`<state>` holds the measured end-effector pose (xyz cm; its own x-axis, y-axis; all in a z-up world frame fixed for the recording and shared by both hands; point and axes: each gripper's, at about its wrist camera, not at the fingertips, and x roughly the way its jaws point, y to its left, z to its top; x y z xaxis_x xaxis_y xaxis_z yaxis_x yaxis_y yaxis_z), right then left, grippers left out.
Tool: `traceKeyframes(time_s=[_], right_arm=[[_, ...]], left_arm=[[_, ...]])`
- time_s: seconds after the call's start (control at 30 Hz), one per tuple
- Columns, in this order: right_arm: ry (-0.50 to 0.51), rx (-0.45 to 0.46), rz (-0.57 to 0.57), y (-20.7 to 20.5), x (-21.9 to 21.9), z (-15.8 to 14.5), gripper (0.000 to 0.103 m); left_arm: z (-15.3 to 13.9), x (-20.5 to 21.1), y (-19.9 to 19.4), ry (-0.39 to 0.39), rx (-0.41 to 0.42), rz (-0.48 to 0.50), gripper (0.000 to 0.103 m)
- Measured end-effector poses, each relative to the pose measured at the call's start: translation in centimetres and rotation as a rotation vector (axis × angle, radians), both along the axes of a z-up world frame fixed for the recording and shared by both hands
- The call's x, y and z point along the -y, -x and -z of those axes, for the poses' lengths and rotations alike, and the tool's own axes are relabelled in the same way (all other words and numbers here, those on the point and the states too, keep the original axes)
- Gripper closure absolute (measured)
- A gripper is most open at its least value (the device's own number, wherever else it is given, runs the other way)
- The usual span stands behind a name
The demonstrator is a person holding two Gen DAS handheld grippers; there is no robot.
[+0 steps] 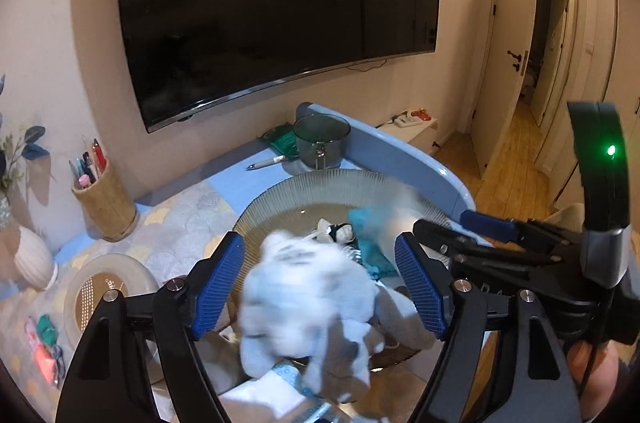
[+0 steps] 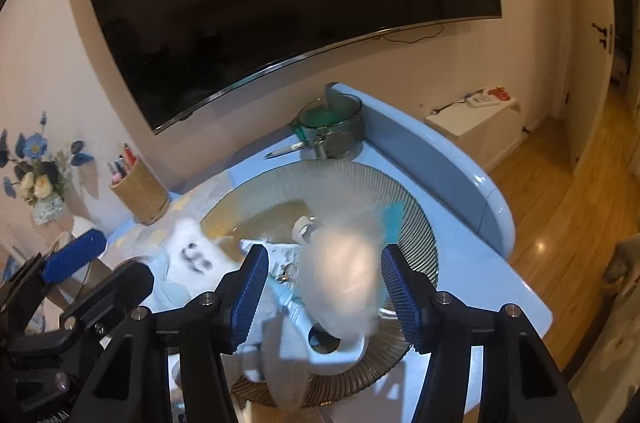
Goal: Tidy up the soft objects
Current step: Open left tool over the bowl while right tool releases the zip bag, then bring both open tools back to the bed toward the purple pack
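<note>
A white plush toy (image 1: 308, 303) is blurred between the wide-apart blue pads of my left gripper (image 1: 320, 287), over the ribbed glass plate (image 1: 280, 195). Neither pad touches it. In the right wrist view a blurred pale soft thing (image 2: 344, 275) hangs between the open pads of my right gripper (image 2: 324, 287), over the same plate (image 2: 416, 223). A teal cloth (image 1: 372, 223) and a small black-and-white toy (image 1: 340, 233) lie in the plate. The white plush with a dark face (image 2: 192, 259) shows at left beside the left gripper (image 2: 100, 259).
A glass measuring cup (image 1: 322, 141) and a pen (image 1: 266, 163) stand behind the plate. A woven pen holder (image 1: 106, 203), a white vase (image 1: 34, 259) and a tape roll (image 1: 106, 293) sit at left. The raised blue table edge (image 1: 400, 151) curves right. A large TV (image 1: 272, 3) hangs above.
</note>
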<state>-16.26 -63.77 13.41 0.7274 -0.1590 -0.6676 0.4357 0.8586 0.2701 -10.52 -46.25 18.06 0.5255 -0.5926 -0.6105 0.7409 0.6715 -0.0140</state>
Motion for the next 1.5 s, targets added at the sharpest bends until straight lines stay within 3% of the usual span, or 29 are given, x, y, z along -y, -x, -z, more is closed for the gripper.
traceKeyframes(time_s=[0.13,0.27,0.43,0.5,0.67,0.83,0.9,0.93,1.0,1.03,1.07,1.17,1.3,1.5], right_arm=[[-0.011,0.011,-0.014,1.0,-0.4,0.2,0.046],[-0.049,0.05,0.001,2.9,-0.4,-0.4,0.046],[-0.048,0.079,-0.006,5.6,-2.9,-1.5,0.045],[-0.047,0.085,-0.03,6.4,-4.4,-1.6,0.045],[0.022,0.064,-0.162,7.3,-11.0,-1.7,0.045],[0.096,0.042,-0.354,5.8,-19.4,-1.6,0.045],[0.142,0.027,-0.446,4.1,-23.7,-1.6,0.044],[0.149,0.024,-0.478,3.3,-25.2,-1.4,0.044],[0.15,0.015,-0.58,1.3,-29.5,-0.6,0.034],[0.147,0.012,-0.604,0.3,-30.9,0.1,0.02],[0.144,0.008,-0.618,-0.4,-32.2,0.7,0.009],[0.144,-0.052,-0.642,-4.2,-36.3,4.0,0.007],[0.275,-0.188,-0.61,-9.3,-40.6,9.0,0.008],[0.191,-0.224,-0.599,-12.7,-41.2,13.1,0.007]], left_arm=[[-0.7,-0.8,1.1,0.048,-0.029,0.044,0.026],[-3.4,-3.7,3.6,0.13,-0.005,0.111,0.026],[-6.3,-9.7,5.6,0.216,0.0,0.109,0.026],[-6.9,-13.1,6.0,0.221,0.013,0.102,0.021],[-6.9,-21.9,5.1,0.183,0.074,-0.024,0.019],[-6.4,-31.2,2.6,0.164,0.121,-0.246,0.014],[-5.7,-35.0,1.2,0.159,0.117,-0.343,0.002],[-5.1,-36.6,0.5,0.155,0.118,-0.397,0.001],[-3.0,-39.8,-1.3,0.135,0.103,-0.506,0.001],[-1.9,-40.9,-2.0,0.118,0.094,-0.545,0.001],[-0.3,-41.9,-3.2,0.083,0.086,-0.596,0.001],[5.2,-43.7,-5.9,-0.065,0.068,-0.721,0.001],[11.1,-45.6,-8.2,-0.124,-0.04,-0.721,0.001],[16.1,-47.1,-10.5,-0.097,-0.171,-0.734,0.001]])
